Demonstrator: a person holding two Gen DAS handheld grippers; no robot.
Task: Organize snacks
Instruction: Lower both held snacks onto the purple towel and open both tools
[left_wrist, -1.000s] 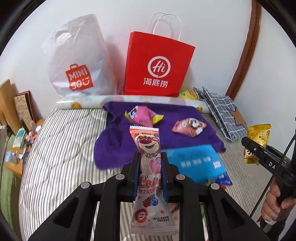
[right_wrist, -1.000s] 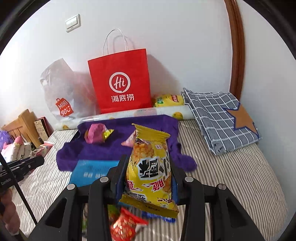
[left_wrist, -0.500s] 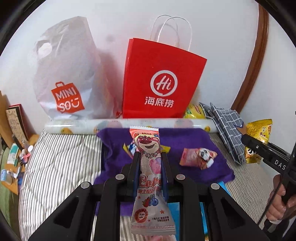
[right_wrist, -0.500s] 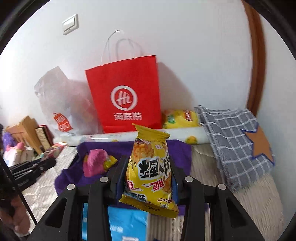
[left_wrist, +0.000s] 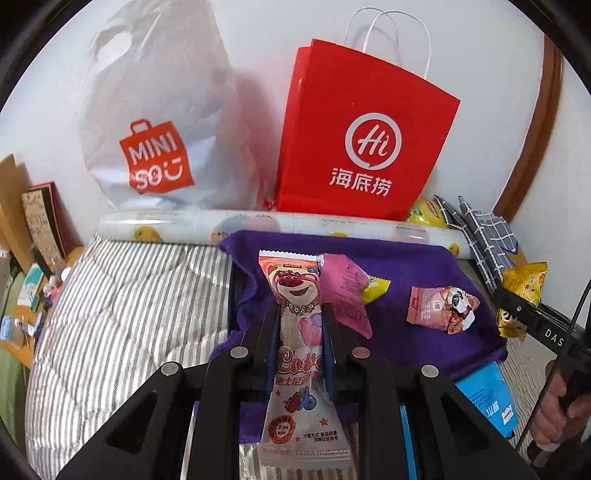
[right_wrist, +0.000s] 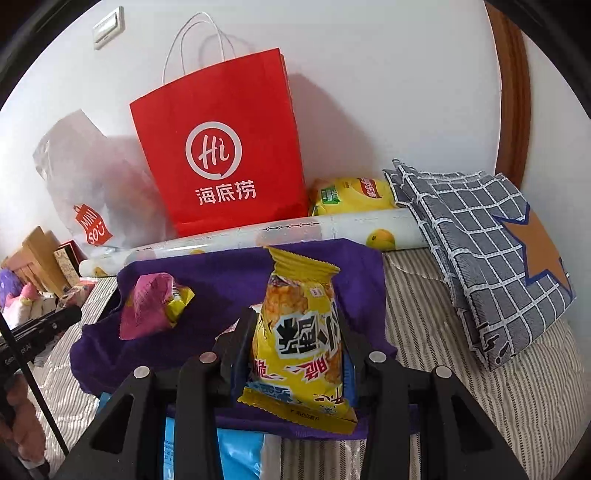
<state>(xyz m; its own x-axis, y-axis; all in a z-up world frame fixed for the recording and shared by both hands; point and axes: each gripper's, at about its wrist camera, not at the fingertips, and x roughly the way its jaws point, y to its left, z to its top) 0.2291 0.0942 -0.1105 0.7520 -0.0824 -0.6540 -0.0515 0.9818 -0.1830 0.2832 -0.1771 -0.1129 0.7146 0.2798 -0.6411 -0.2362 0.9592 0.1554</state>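
Observation:
My left gripper (left_wrist: 300, 314) is shut on a tall pink bear snack packet (left_wrist: 299, 332) and holds it upright over the purple towel (left_wrist: 406, 266). My right gripper (right_wrist: 295, 325) is shut on a yellow snack bag (right_wrist: 301, 343), also over the purple towel (right_wrist: 221, 280). On the towel lie a pink-and-yellow packet (left_wrist: 347, 288) and a panda packet (left_wrist: 441, 308). The red Hi paper bag (left_wrist: 362, 140) and the white Miniso plastic bag (left_wrist: 155, 122) stand against the wall behind. The right gripper with its yellow bag (left_wrist: 521, 299) shows at the left view's right edge.
A rolled fruit-print sheet (right_wrist: 258, 236) lies between towel and bags. A yellow chips bag (right_wrist: 351, 195) and a grey checked cushion (right_wrist: 480, 236) sit at the right. A blue packet (left_wrist: 487, 395) lies on the striped bed (left_wrist: 129, 314). Clutter stands left of the bed.
Both grippers have moved forward toward the wall bags with their snacks held; the red bag and towel now look larger and closer.

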